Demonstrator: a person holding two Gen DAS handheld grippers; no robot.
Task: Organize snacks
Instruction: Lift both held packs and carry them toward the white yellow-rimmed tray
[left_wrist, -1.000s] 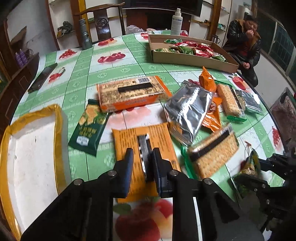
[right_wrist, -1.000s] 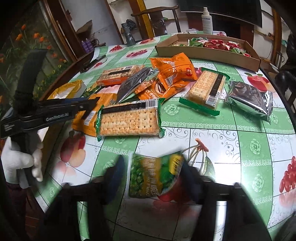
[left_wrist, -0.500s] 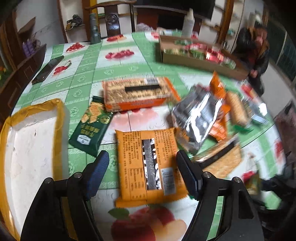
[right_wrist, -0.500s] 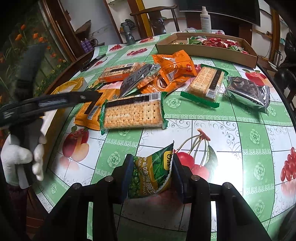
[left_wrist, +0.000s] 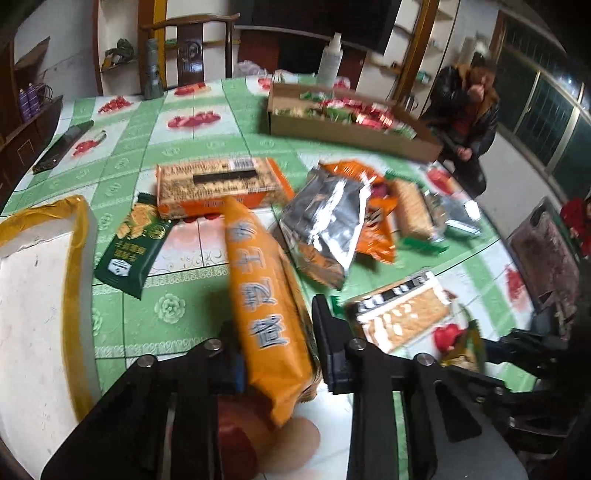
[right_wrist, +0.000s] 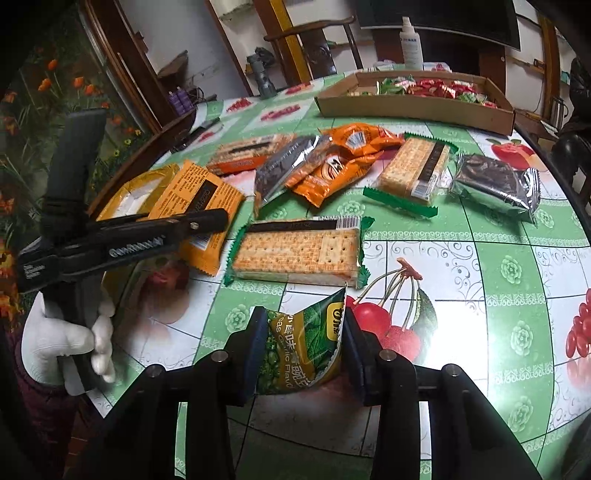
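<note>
My left gripper (left_wrist: 275, 354) pinches the orange pack (left_wrist: 266, 310) between its fingers, the pack tipped up on edge and lifted off the tablecloth (left_wrist: 177, 302). My right gripper (right_wrist: 304, 350) pinches the pea bag (right_wrist: 304, 349), the green bag crumpled between both pads, raised just above the cloth.

I take the carton (right_wrist: 413, 107) at the far side of the table as my mark. It already holds red and green sweets (right_wrist: 436, 86). Just nearer than the carton lie the orange bags (right_wrist: 340, 162) and a silver bag (right_wrist: 284, 170) touching them. Beside these, under the carton's right end, a cracker pack (right_wrist: 413, 170) lies flat, and further right a dark foil pack (right_wrist: 495, 184). A second cracker pack (right_wrist: 299, 254) lies between that cluster and my right gripper. Left of the carton, nearer me, sits a biscuit box (left_wrist: 218, 184), and a dark green pack (left_wrist: 131, 247) touches its near left corner. The yellow-rimmed tray (left_wrist: 74, 236) lies well apart from the carton at the table's left edge. A spray bottle (right_wrist: 410, 38) stands just behind the carton
</note>
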